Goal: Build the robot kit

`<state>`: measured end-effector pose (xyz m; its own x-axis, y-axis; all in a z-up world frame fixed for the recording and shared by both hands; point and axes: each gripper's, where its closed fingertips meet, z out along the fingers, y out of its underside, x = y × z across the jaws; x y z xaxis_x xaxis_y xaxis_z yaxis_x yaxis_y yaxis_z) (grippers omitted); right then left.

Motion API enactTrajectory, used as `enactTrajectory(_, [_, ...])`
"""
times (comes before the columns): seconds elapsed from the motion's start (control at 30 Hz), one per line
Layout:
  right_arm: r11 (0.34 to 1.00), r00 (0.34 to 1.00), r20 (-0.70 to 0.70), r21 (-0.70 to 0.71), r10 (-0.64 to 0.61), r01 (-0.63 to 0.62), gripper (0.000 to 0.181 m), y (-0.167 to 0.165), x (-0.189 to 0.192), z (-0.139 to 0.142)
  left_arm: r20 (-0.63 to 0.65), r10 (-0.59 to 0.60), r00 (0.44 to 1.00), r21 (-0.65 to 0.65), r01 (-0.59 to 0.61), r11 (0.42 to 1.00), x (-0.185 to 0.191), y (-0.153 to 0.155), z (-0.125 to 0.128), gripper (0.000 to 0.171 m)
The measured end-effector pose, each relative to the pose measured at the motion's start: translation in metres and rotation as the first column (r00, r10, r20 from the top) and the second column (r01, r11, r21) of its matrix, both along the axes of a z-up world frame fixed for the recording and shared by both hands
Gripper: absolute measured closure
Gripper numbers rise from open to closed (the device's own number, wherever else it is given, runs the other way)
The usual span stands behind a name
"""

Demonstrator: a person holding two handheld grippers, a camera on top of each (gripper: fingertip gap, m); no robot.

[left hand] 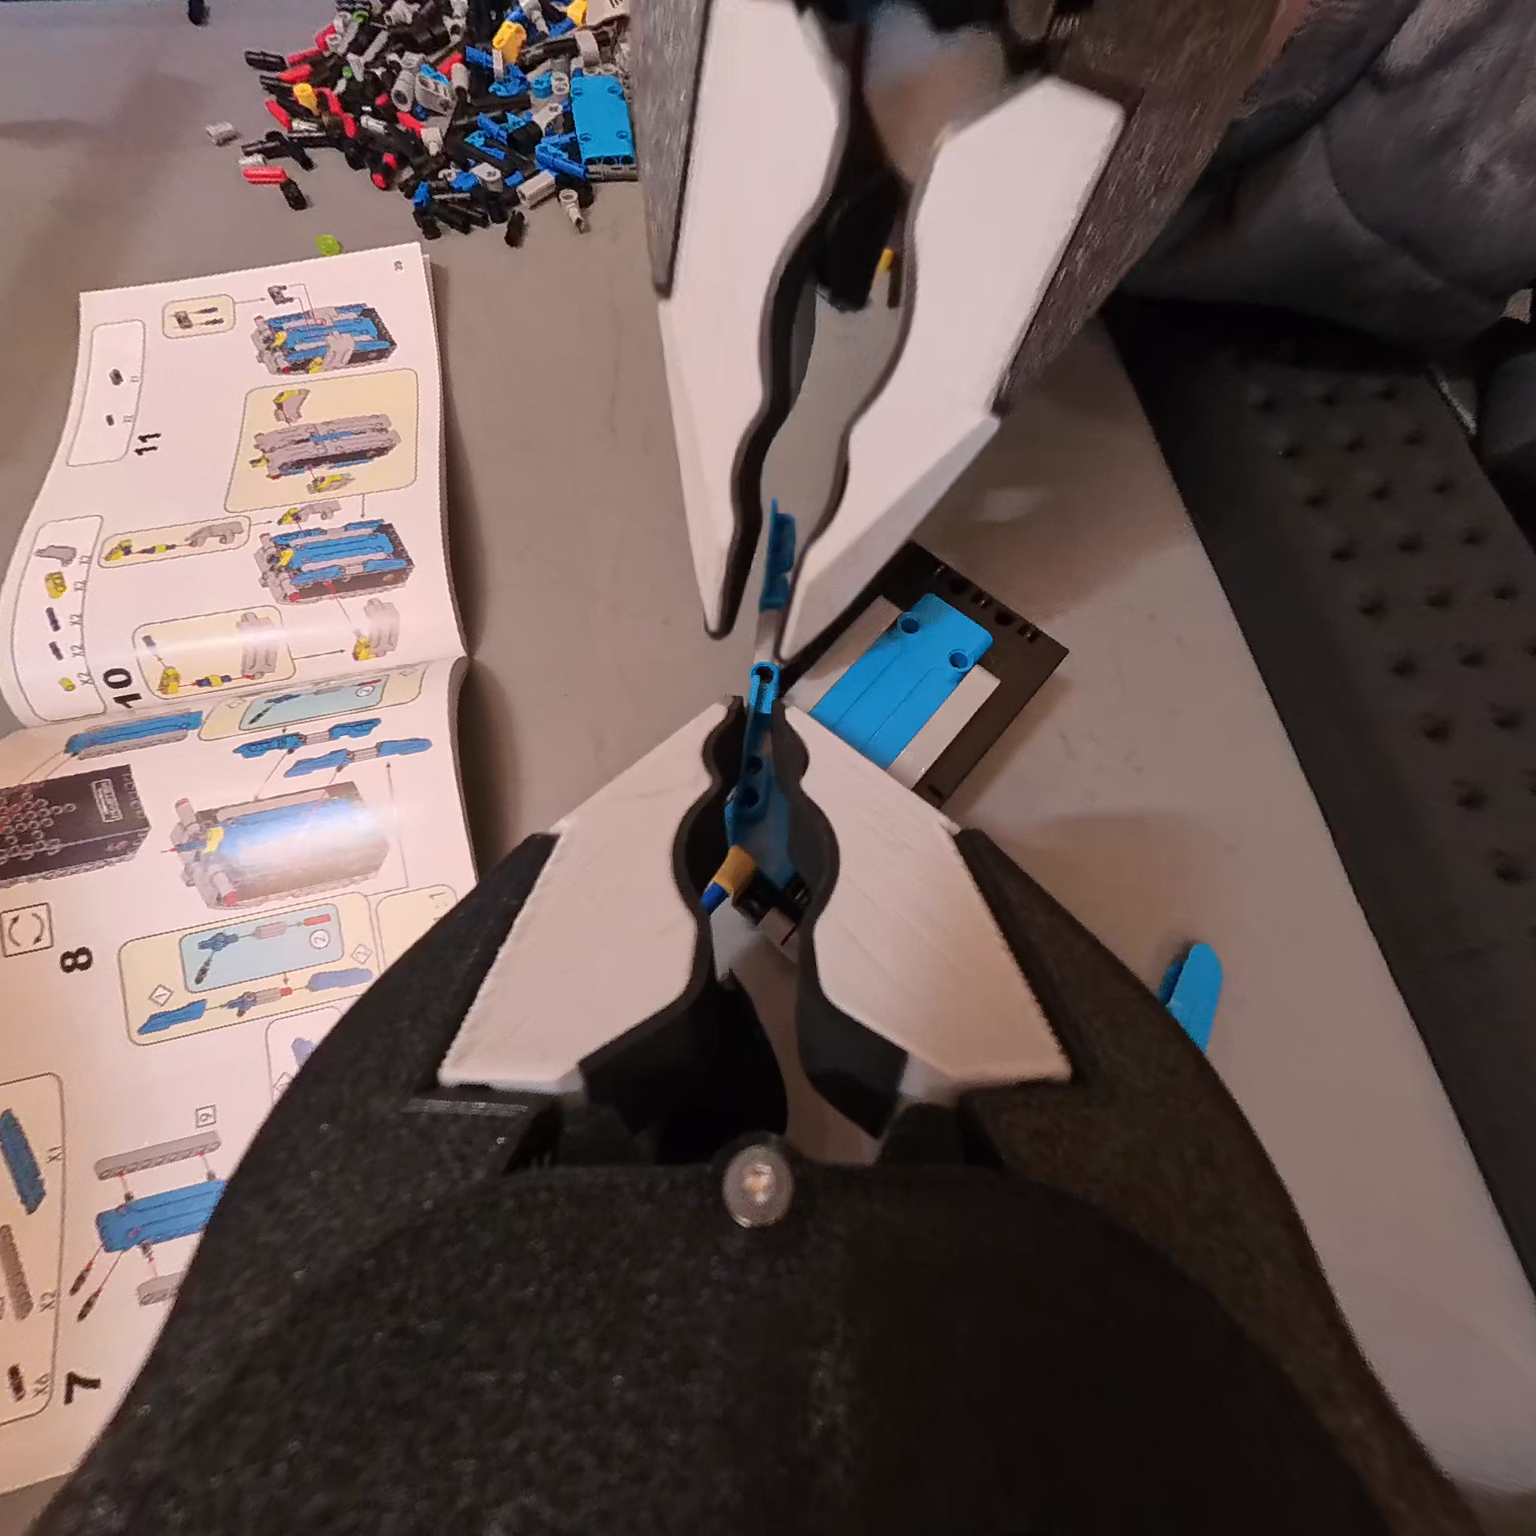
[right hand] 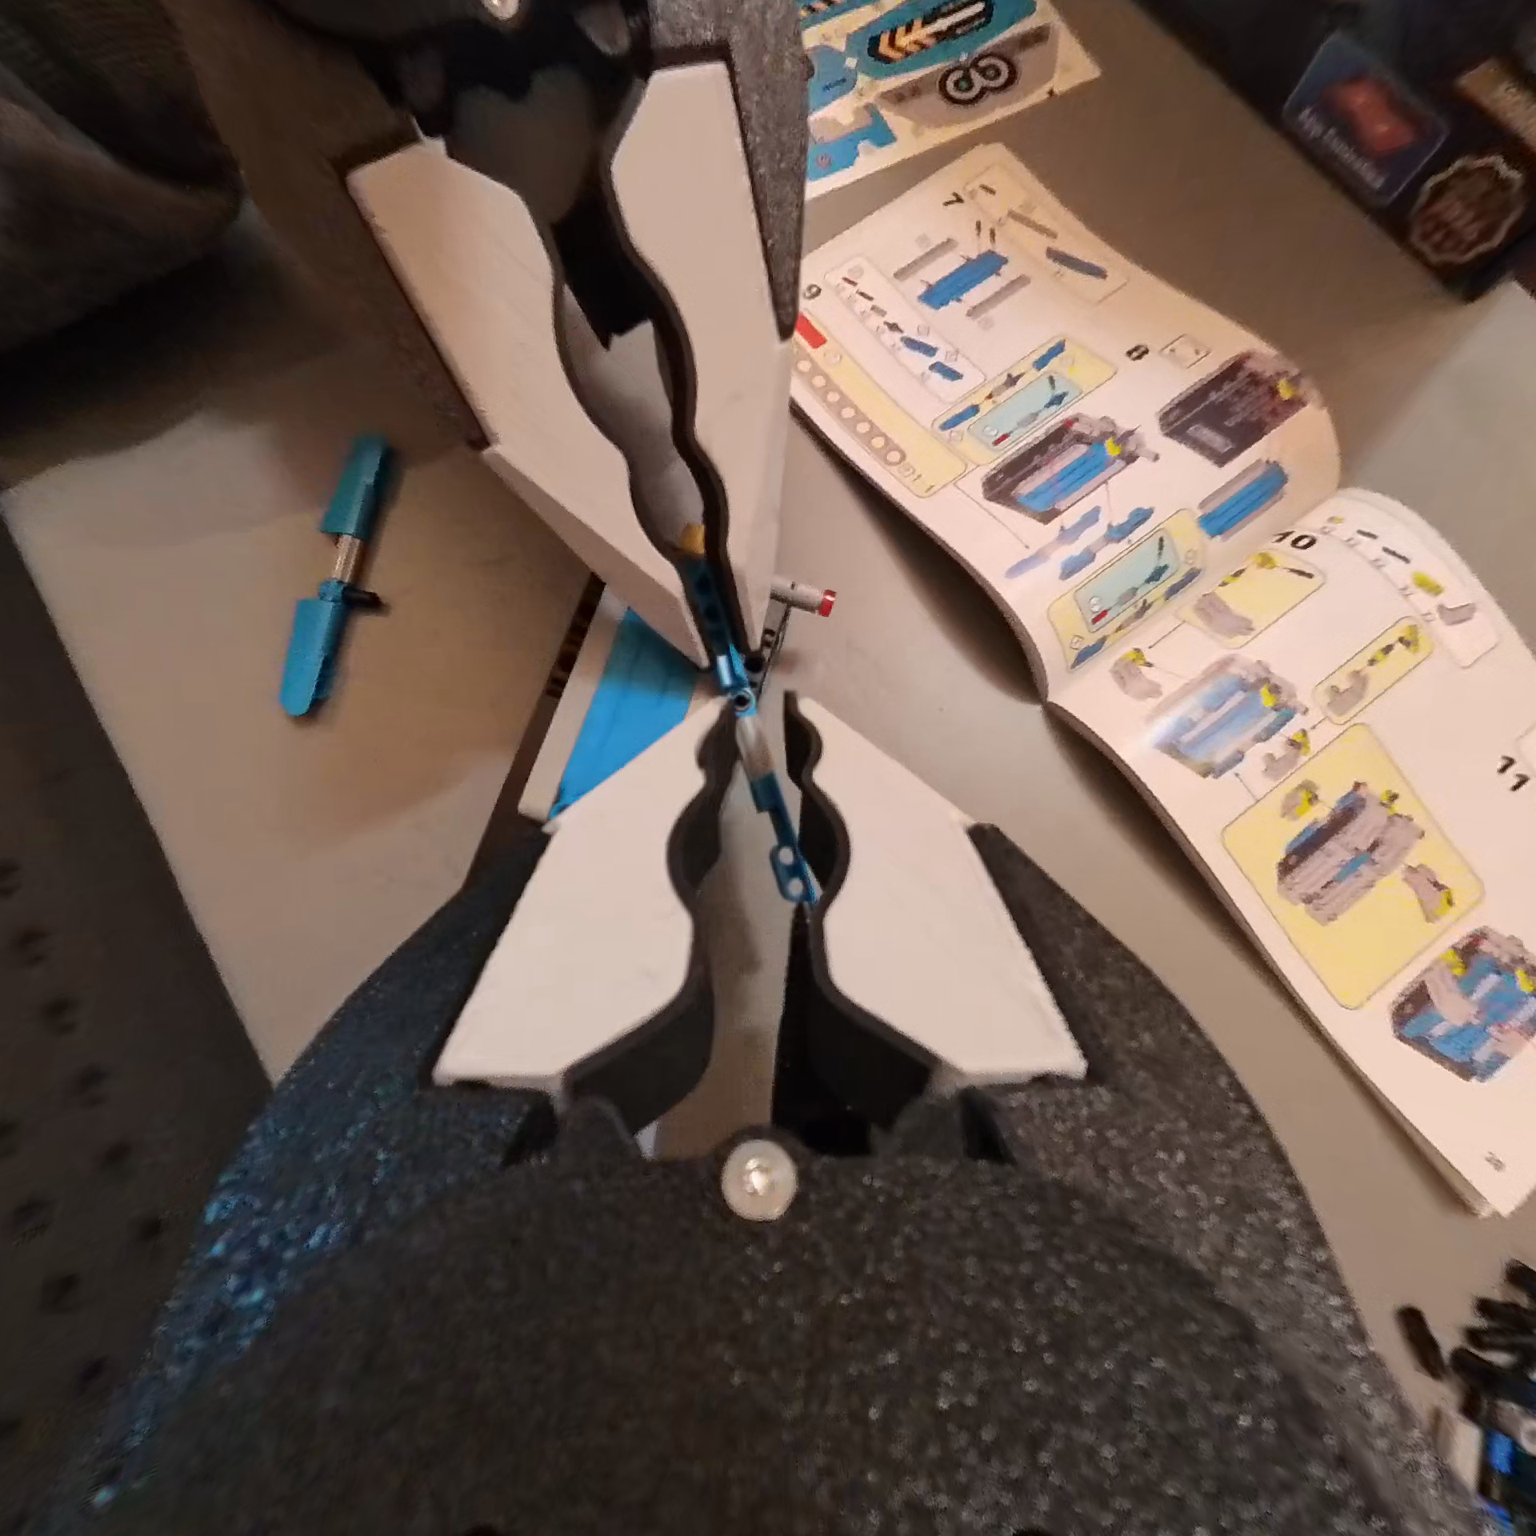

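My left gripper [left hand: 752, 706] is shut on a blue beam assembly [left hand: 758, 773] with a yellow piece at its rear end. My right gripper [left hand: 748, 636] comes in from the top, tip to tip with the left, and is shut on a small blue piece [left hand: 777, 557]. In the right wrist view my right gripper [right hand: 752, 706] holds this blue piece with a grey axle [right hand: 773, 806]. The left gripper [right hand: 736, 657] faces it with the blue beam [right hand: 706, 607]. The two parts meet end to end between the tips, above a black frame with a blue panel [left hand: 914, 690].
An open instruction booklet [left hand: 249, 582] lies on the grey table and also shows in the right wrist view [right hand: 1164, 582]. A pile of small pieces [left hand: 449, 108] lies beyond it. A blue rod assembly [right hand: 341, 573], a sticker sheet [right hand: 914, 66], boxes [right hand: 1413, 150] and a black perforated mat [left hand: 1371, 582] are around.
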<state>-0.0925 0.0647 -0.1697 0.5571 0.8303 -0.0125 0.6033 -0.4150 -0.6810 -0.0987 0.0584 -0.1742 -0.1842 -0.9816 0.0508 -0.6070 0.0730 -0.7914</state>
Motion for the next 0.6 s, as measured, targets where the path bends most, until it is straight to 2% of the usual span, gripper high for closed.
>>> enactTrajectory(0.1, [0.998, 1.0, 0.012, -0.052, 0.026, -0.026, 0.173, -0.0029, -0.0033, -0.0135, 0.004, -0.002, 1.0, -0.012, 0.002, 1.0, 0.0002, 0.0006, 0.0, 0.166])
enactTrajectory(0.27, [0.997, 1.0, 0.029, -0.079, 0.004, -0.001, 0.174, -0.0053, -0.0021, -0.0139, 0.01, 0.012, 1.0, -0.015, -0.012, 1.0, 0.0024, 0.003, 0.0, 0.164])
enactTrajectory(0.47, [0.982, 0.987, 0.088, -0.123, -0.136, 0.146, 0.175, -0.0053, -0.0012, -0.0149, 0.011, 0.03, 0.999, 0.001, -0.03, 1.0, 0.0034, 0.0055, -0.0005, 0.163])
enactTrajectory(0.6, [0.969, 0.966, 0.154, -0.099, -0.207, 0.224, 0.175, -0.006, -0.001, -0.0151, 0.0, 0.037, 0.999, 0.032, -0.037, 0.999, 0.0042, 0.0065, -0.001, 0.162])
